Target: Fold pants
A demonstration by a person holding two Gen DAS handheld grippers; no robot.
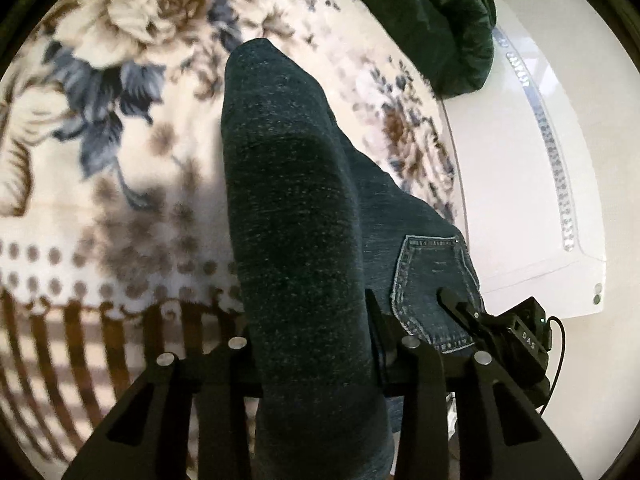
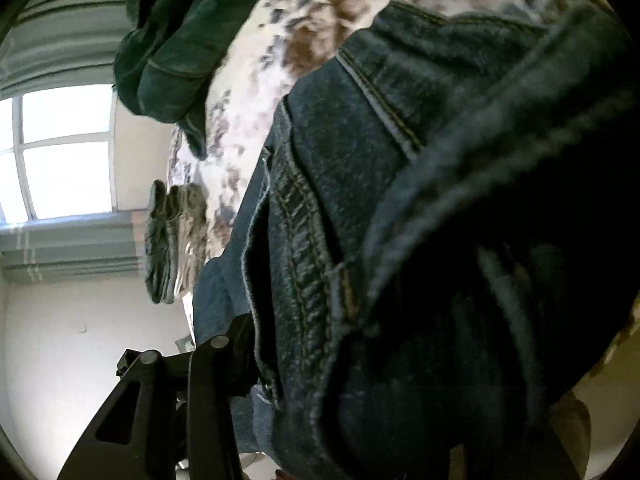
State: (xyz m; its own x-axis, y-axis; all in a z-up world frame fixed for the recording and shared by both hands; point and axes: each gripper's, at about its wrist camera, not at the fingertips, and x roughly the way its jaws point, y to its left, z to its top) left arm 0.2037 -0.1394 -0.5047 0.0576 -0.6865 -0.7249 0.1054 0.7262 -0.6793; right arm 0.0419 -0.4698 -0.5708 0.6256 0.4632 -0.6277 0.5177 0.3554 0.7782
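Note:
Dark blue jeans (image 1: 288,184) lie on a floral blanket (image 1: 120,80). A folded leg runs away from my left gripper (image 1: 310,320), which is shut on the denim near the seat. A back pocket (image 1: 432,280) shows to its right. My right gripper (image 1: 452,300) shows in the left wrist view at the pocket's edge. In the right wrist view the jeans' waistband and seams (image 2: 320,260) fill the frame; only the left finger (image 2: 236,336) shows, pressed against the denim, and the other finger is hidden by cloth.
A dark green garment (image 1: 432,20) lies at the blanket's far right, also in the right wrist view (image 2: 172,40). A white bed frame with a studded strip (image 1: 552,152) borders the blanket on the right. A window (image 2: 60,152) and wall show left in the right wrist view.

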